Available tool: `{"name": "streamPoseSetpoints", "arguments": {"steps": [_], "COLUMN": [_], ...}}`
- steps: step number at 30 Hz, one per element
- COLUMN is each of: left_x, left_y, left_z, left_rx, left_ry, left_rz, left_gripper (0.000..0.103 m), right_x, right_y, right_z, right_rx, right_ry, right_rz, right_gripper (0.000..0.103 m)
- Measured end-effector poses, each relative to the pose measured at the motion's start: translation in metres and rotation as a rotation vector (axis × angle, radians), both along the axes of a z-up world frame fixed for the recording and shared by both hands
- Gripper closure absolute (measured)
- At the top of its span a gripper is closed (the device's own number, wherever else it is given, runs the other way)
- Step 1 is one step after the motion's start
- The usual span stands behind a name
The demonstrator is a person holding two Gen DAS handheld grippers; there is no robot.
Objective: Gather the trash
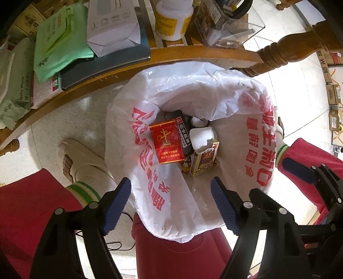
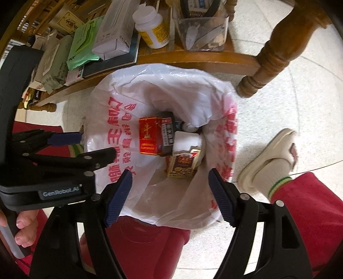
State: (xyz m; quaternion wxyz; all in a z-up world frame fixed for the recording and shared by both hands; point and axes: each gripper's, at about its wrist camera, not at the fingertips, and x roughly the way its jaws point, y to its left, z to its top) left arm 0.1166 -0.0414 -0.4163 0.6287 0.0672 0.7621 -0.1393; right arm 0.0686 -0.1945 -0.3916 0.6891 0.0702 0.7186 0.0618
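A white plastic bag (image 1: pixel 175 90) (image 2: pixel 171 85) with red print lines a red bin (image 1: pixel 175 253) (image 2: pixel 145 242) on the floor. At its bottom lie a red cigarette pack (image 1: pixel 166 141) (image 2: pixel 149 137), a black box (image 1: pixel 184 131) (image 2: pixel 167 133), a crumpled white piece (image 1: pixel 201 136) (image 2: pixel 188 139) and a gold-and-purple pack (image 1: pixel 204 159) (image 2: pixel 183 165). My left gripper (image 1: pixel 171 193) hangs over the bag's near rim, open, with nothing between its blue pads. My right gripper (image 2: pixel 169 182) points down into the bag beside it, also open and holding nothing.
A wooden table shelf (image 1: pixel 193 55) just behind the bin carries a green packet (image 1: pixel 60 43), a white box (image 1: pixel 111 25), a white bottle (image 1: pixel 171 19) and a clear container (image 2: pixel 201 28). A turned table leg (image 2: pixel 270 58) stands at right. A person's slippered feet (image 1: pixel 79 163) (image 2: pixel 270 158) flank the bin.
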Motion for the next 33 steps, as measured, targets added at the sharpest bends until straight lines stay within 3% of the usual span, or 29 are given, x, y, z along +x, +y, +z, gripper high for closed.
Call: {"name": "streamPoseSetpoints", "arguments": {"steps": [10,20,24,31,33], "left_x": [-0.018,-0.046,-0.060,-0.082,-0.090], "left_y": [0.010,0.018,0.020,0.029,0.031], "left_z": [0.053,0.128,0.173,0.259,0.285], "left_rx": [0.009,0.041,0.074,0.039,0.032], "left_ry": [-0.170,-0.410,-0.560,-0.776,-0.849], "left_rz": [0.002,0.027,0.044,0.111,0.130], "left_gripper": [0.020,0.019,0.019,0.019,0.013], "right_x": [-0.021,-0.048,-0.062,-0.092,-0.103], "right_y": [-0.004,0.004,0.011,0.011,0.011], "right_z": [0.043,0.132,0.174,0.254,0.282], "right_rx": [-0.062,-0.114,-0.148,-0.165,-0.177], "right_ry": [-0.084,-0.335,-0.465,-0.698,-0.775], "right_rz": [-0.041,-0.055,-0.041,-0.071,-0.089], "right_gripper": [0.029,0.022,0.022,0.014,0.011]}}
